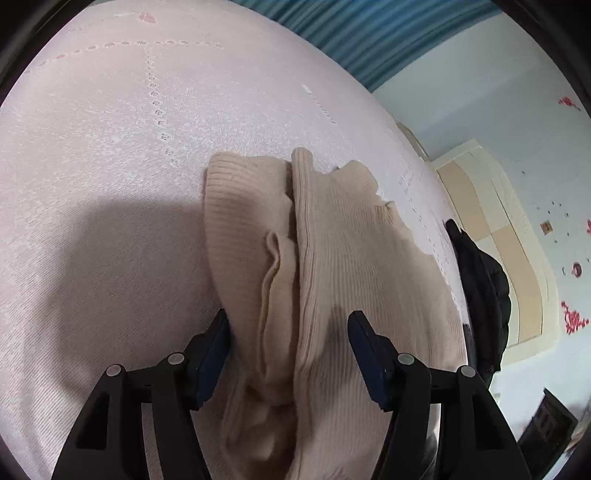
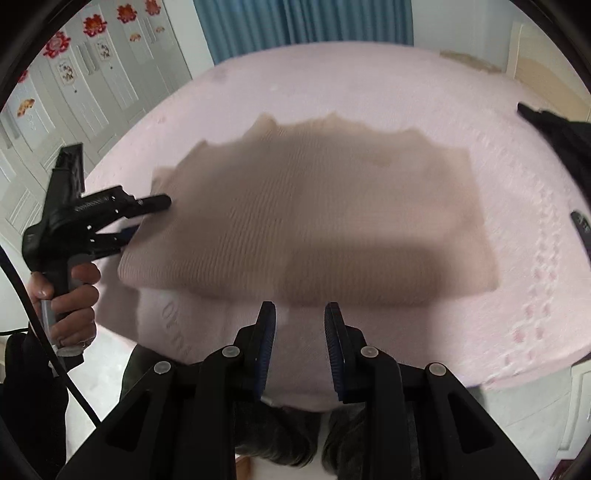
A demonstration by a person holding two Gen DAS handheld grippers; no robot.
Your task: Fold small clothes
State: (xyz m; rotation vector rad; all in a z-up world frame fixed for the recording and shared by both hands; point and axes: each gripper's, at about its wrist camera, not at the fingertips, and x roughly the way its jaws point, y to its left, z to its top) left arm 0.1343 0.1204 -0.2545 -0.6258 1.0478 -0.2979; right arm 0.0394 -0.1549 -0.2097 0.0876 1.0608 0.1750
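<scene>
Right wrist view: one pink bed (image 2: 369, 92), blue curtain (image 2: 295, 22) behind. One folded beige sweater (image 2: 295, 221) lies on it. Right gripper (image 2: 300, 314) parted, empty. Left gripper (image 2: 147, 218) straddles sweater edge, pads unclamped.

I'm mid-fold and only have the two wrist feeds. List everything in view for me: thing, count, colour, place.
sweater: one, beige ribbed knit, folded, lying on the bed.
bed cover: one, pale pink, under the sweater.
dark garment: one, black, at the bed's edge beyond the sweater.
curtain: one, blue, behind the bed.
wardrobe doors: white with red paper flowers, beside the bed.
left gripper: one, black with blue pads, jaws open astride the sweater's end.
right gripper: one, black, jaws apart, nothing between them, short of the sweater.
hand: one, holding the left gripper's handle.
</scene>
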